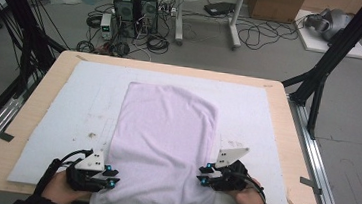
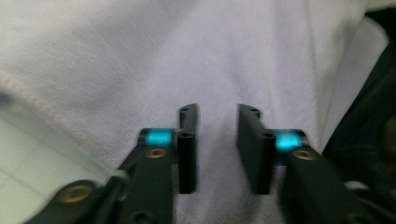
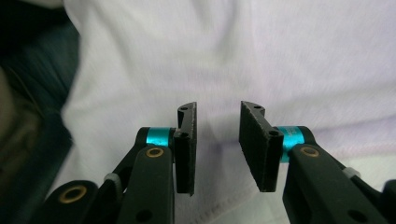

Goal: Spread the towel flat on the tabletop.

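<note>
Honestly that lavender towel (image 1: 164, 145) looks soft and floppy, so pinch its hemmed near corners; left gripper (image 2: 215, 140) and right gripper (image 3: 217, 140) are both narrowly parted, holding nothing.

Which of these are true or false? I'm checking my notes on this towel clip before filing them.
1. A pale lilac towel lies on the white mat. True.
2. The towel's near edge hangs over the table edge. True.
3. The left gripper is at the towel's far end. False: it is at the near left edge.
4. The right gripper clamps a fold of towel. False: its jaws stand apart with nothing pinched.
</note>
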A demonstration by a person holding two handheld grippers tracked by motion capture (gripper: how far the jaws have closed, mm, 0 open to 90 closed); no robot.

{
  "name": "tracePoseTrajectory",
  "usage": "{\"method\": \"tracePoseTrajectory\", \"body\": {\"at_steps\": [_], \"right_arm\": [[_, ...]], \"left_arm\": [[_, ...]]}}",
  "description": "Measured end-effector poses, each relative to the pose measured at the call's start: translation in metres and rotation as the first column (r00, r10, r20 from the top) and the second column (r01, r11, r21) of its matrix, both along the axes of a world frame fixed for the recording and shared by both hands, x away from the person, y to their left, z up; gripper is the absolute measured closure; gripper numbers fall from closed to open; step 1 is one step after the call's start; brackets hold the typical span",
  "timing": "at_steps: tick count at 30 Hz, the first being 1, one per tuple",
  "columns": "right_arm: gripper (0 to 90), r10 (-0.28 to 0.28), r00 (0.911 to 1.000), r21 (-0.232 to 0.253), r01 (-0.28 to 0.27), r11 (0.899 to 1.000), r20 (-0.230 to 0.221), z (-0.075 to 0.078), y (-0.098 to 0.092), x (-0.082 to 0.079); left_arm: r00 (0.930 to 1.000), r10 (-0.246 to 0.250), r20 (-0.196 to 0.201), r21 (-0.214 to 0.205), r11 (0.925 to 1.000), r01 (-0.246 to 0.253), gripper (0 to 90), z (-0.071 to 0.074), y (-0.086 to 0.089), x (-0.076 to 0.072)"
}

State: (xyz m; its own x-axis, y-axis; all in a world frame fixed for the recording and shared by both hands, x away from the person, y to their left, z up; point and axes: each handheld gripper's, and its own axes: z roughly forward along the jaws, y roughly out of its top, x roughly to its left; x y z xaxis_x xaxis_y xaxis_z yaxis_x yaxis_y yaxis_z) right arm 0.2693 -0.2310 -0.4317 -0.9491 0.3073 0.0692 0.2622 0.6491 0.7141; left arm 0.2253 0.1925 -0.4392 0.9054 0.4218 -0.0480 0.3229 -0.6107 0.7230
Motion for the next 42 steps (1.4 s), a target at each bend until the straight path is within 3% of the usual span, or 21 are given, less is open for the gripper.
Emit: {"method": "tracePoseTrajectory", "body": {"at_steps": [1, 4, 6, 9, 10, 12, 15, 17, 18, 19, 23, 25, 27, 28, 30, 32, 34, 35, 37, 40, 42], "right_arm": [[71.4, -0.001, 1.0000, -0.031, 0.001, 1.000, -0.006, -0.004, 0.002, -0.001], [87.0, 0.017, 0.9994, -0.025, -0.017, 1.000, -0.029, -0.008, 0.002, -0.003], [86.9, 0.041, 0.9985, -0.014, -0.042, 0.999, -0.036, -0.006, 0.002, -0.007], [81.5, 0.056, 0.9983, 0.061, -0.057, 0.997, 0.019, 0.007, -0.008, -0.019], [76.7, 0.036, 0.9990, 0.052, -0.037, 0.998, 0.028, 0.009, -0.011, -0.021], [72.5, 0.008, 0.9997, 0.015, -0.008, 1.000, 0.021, 0.007, -0.013, -0.018], [69.4, 0.030, 0.9994, -0.018, -0.030, 0.999, 0.018, -0.004, -0.006, -0.018], [72.2, 0.040, 0.9989, -0.026, -0.040, 0.999, 0.023, -0.009, -0.002, -0.017], [75.5, 0.036, 0.9993, -0.030, -0.036, 0.999, 0.013, -0.009, -0.002, -0.015], [81.5, 0.034, 0.9994, -0.028, -0.034, 0.999, 0.005, -0.009, -0.003, -0.014], [87.9, 0.085, 0.9960, -0.005, -0.085, 0.996, -0.027, -0.009, -0.003, -0.015], [86.9, 0.109, 0.9940, 0.058, -0.108, 0.992, -0.014, -0.002, -0.007, -0.025], [78.6, 0.088, 0.9961, 0.105, -0.088, 0.991, 0.000, 0.006, -0.011, -0.028], [72.0, 0.073, 0.9973, 0.094, -0.073, 0.993, 0.003, 0.007, -0.009, -0.027], [66.3, 0.069, 0.9976, 0.069, -0.069, 0.995, -0.008, 0.004, -0.002, -0.024], [67.1, 0.087, 0.9962, 0.039, -0.086, 0.995, -0.011, -0.003, 0.008, -0.022], [70.1, 0.097, 0.9953, -0.023, -0.097, 0.995, -0.005, -0.009, 0.016, -0.022], [75.7, 0.096, 0.9953, -0.011, -0.096, 0.995, -0.005, -0.010, 0.016, -0.022], [85.1, 0.112, 0.9937, -0.011, -0.112, 0.994, -0.008, -0.010, 0.017, -0.023], [85.1, 0.183, 0.9820, 0.031, -0.181, 0.983, -0.048, -0.007, 0.014, -0.030], [81.0, 0.175, 0.9842, 0.069, -0.172, 0.983, -0.029, -0.001, 0.009, -0.031]], "left_arm": [[1.0000, -0.002, -0.009, 0.000, 1.0000, 0.002, 86.3, 0.000, 0.001, 0.000], [0.9996, -0.001, -0.028, 0.000, 1.0000, 0.001, 88.1, 0.001, 0.005, -0.006], [0.9991, -0.014, -0.039, -0.006, 0.9999, 0.014, 88.3, 0.003, 0.009, -0.015], [0.9994, -0.027, -0.022, -0.021, 0.9994, 0.026, 87.1, 0.009, 0.017, -0.028], [0.9996, -0.021, -0.016, -0.023, 0.9995, 0.021, 83.1, 0.010, 0.018, -0.028], [0.9999, 0.010, -0.005, -0.012, 0.9999, -0.010, 63.6, 0.011, 0.016, -0.023], [0.9999, 0.007, -0.011, -0.011, 0.9999, -0.007, 58.4, 0.007, 0.008, -0.011], [0.9997, -0.005, -0.024, 0.008, 1.0000, 0.005, 66.0, 0.001, 0.001, -0.005], [1.0000, -0.002, 0.004, -0.002, 1.0000, 0.002, 72.6, 0.000, 0.000, -0.005], [0.9999, -0.010, -0.010, -0.002, 0.9999, 0.010, 84.2, 0.000, 0.000, -0.004], [0.9995, -0.015, -0.028, -0.008, 0.9999, 0.015, 87.6, 0.002, 0.007, -0.012], [0.9998, -0.015, -0.010, -0.022, 0.9996, 0.015, 87.3, 0.006, 0.014, -0.025], [0.9999, -0.010, 0.004, -0.027, 0.9996, 0.010, 76.5, 0.009, 0.019, -0.030], [1.0000, 0.001, 0.008, -0.022, 0.9998, -0.001, 65.4, 0.010, 0.019, -0.029], [1.0000, 0.008, -0.002, -0.021, 0.9997, -0.008, 57.4, 0.009, 0.016, -0.024], [0.9998, -0.011, -0.017, -0.001, 0.9999, 0.011, 63.7, 0.003, 0.010, -0.020], [0.9999, -0.011, 0.001, 0.005, 0.9999, 0.011, 78.1, 0.000, 0.007, -0.021], [0.9998, -0.014, -0.010, -0.001, 0.9999, 0.014, 86.1, 0.000, 0.008, -0.021], [0.9998, -0.008, -0.016, -0.005, 1.0000, 0.008, 87.2, 0.000, 0.011, -0.025], [0.9991, -0.033, -0.027, -0.022, 0.9992, 0.032, 86.8, 0.004, 0.017, -0.038], [0.9991, -0.036, -0.022, -0.048, 0.9982, 0.035, 80.0, 0.008, 0.020, -0.040]]}}
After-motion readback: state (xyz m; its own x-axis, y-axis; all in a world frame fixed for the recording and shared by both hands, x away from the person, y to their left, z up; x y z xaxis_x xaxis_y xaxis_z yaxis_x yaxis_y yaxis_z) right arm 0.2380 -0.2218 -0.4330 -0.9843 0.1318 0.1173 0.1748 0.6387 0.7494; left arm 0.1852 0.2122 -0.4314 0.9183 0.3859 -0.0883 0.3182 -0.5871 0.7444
